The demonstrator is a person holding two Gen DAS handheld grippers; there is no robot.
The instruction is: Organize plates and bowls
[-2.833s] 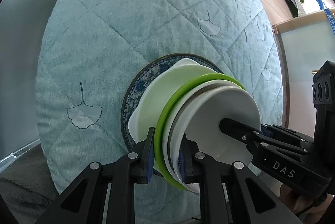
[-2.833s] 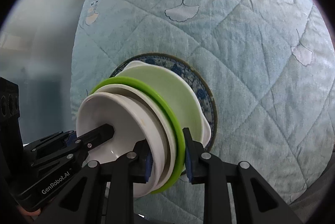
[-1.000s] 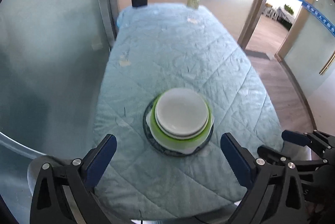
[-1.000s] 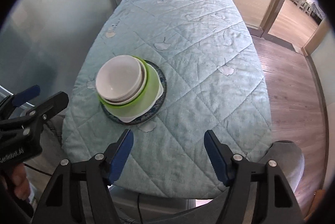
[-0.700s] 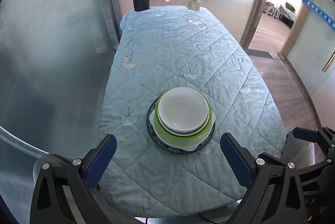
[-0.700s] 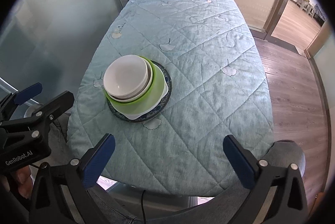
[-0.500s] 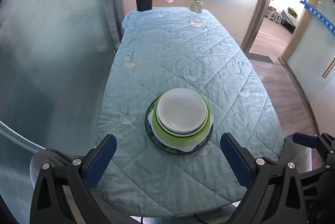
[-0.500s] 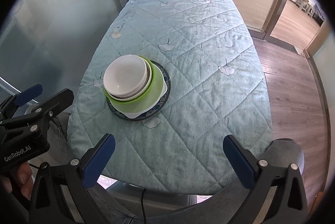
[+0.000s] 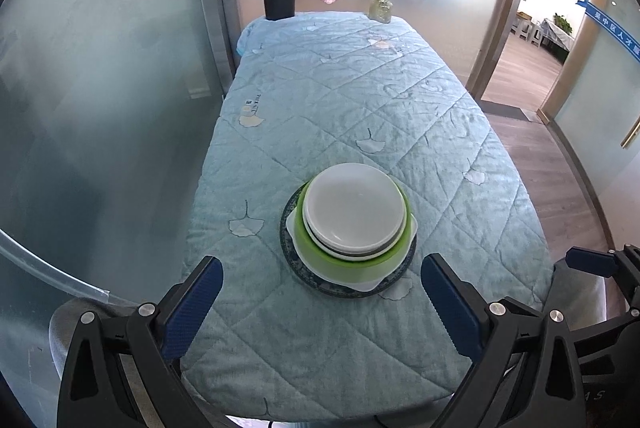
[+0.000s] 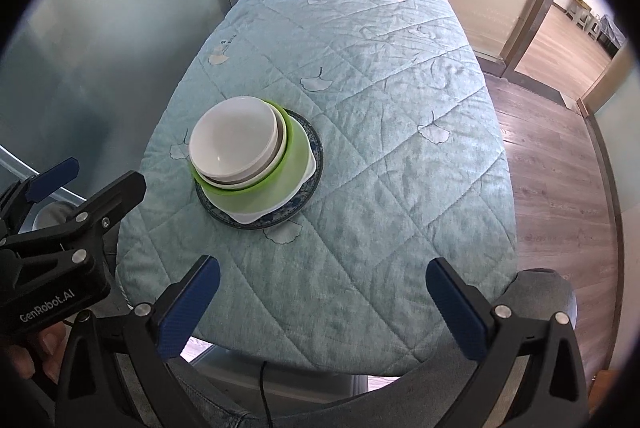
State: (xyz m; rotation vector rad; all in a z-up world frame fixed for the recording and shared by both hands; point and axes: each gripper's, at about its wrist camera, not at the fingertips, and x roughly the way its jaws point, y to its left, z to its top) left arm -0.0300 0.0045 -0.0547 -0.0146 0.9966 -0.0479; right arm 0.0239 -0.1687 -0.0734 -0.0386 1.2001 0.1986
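A stack stands on the table's near part: white bowls [image 9: 354, 209] nested in a green bowl [image 9: 352, 264], on a white dish, on a blue-patterned plate [image 9: 294, 268]. The stack also shows in the right wrist view, with the white bowls [image 10: 234, 141], the green bowl [image 10: 272, 183] and the plate [image 10: 310, 147]. My left gripper [image 9: 320, 302] is open and empty, held back above the table's near edge; it also shows in the right wrist view [image 10: 86, 173]. My right gripper [image 10: 322, 302] is open and empty, to the right of the stack.
The table [image 9: 360, 87] has a quilted light-blue cover. A black pot with pink blossoms [image 9: 280, 3] and a glass vase of flowers [image 9: 380, 7] stand at its far end. A glass wall [image 9: 100, 67] runs along the left. Grey chairs [image 10: 540, 292] sit at the near edge.
Earlier both grippers were shut on the stack's rims. They have let go, opened wide and pulled back and up. In the last half second the views have barely shifted.
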